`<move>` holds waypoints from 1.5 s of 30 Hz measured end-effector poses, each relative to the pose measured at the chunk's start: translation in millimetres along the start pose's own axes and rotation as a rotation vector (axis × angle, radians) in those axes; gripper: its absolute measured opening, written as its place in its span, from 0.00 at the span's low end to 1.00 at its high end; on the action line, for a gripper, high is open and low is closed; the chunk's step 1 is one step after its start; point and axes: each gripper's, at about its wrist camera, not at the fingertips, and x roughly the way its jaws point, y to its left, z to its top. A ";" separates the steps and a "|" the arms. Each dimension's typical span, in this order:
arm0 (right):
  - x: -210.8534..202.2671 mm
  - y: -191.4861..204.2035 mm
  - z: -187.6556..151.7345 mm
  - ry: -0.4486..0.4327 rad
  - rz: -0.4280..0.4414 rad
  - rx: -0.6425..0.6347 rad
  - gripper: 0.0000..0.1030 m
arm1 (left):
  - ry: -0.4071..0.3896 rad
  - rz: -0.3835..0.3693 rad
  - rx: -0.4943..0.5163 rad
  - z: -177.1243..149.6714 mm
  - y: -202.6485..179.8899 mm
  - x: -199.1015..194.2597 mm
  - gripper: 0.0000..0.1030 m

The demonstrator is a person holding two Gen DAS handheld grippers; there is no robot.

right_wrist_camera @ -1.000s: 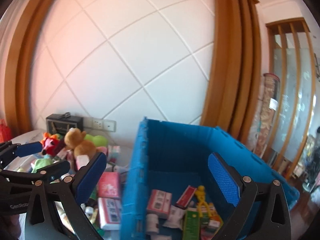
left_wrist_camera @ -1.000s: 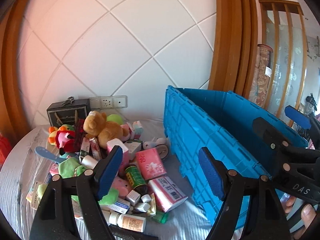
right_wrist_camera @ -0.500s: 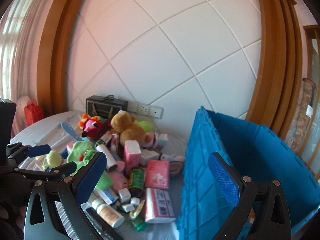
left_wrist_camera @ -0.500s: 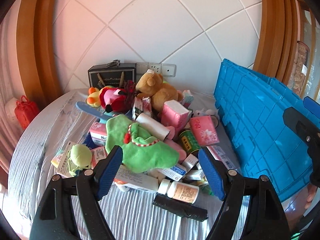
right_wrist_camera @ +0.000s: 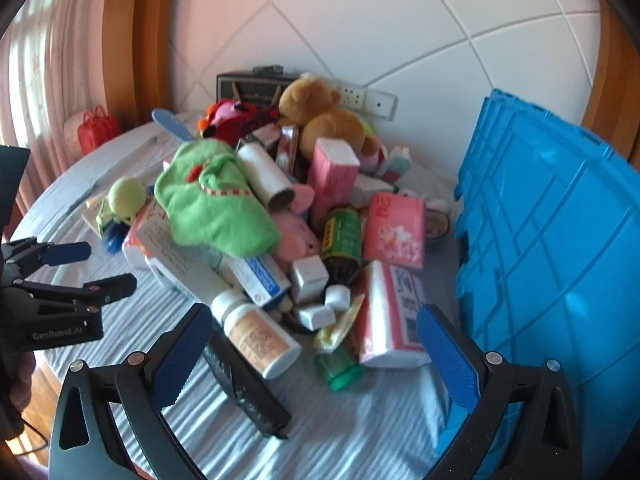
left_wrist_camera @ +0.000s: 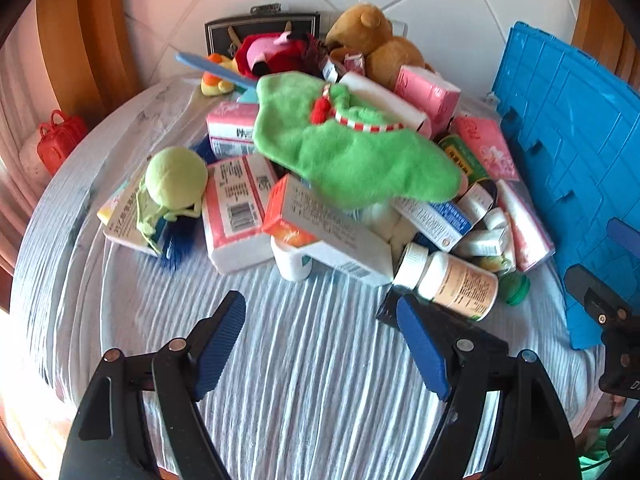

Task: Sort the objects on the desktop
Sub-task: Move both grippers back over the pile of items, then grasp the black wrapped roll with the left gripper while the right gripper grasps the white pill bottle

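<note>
both grippers, left gripper (left_wrist_camera: pixel 320 344) and right gripper (right_wrist_camera: pixel 316 352), gape empty low in frame; the toy-and-box pile (left_wrist_camera: pixel 352 168) at centre remains unsorted beside the blue crate (right_wrist_camera: pixel 560 240) at right.

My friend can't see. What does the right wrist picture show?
A heap of toys, boxes and bottles on a striped cloth, topped by a green plush, beside a blue crate. The open right gripper is above a pill bottle.

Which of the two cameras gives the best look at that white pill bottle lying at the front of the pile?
The left wrist view: the pill bottle is sharp, cap and label clear. The right wrist view shows the bottle whole but blurred.
</note>
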 end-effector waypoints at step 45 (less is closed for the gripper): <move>76.8 -32.9 -48.8 0.281 0.265 0.018 0.56 | 0.223 -0.063 -0.047 -61.3 -36.3 81.4 0.34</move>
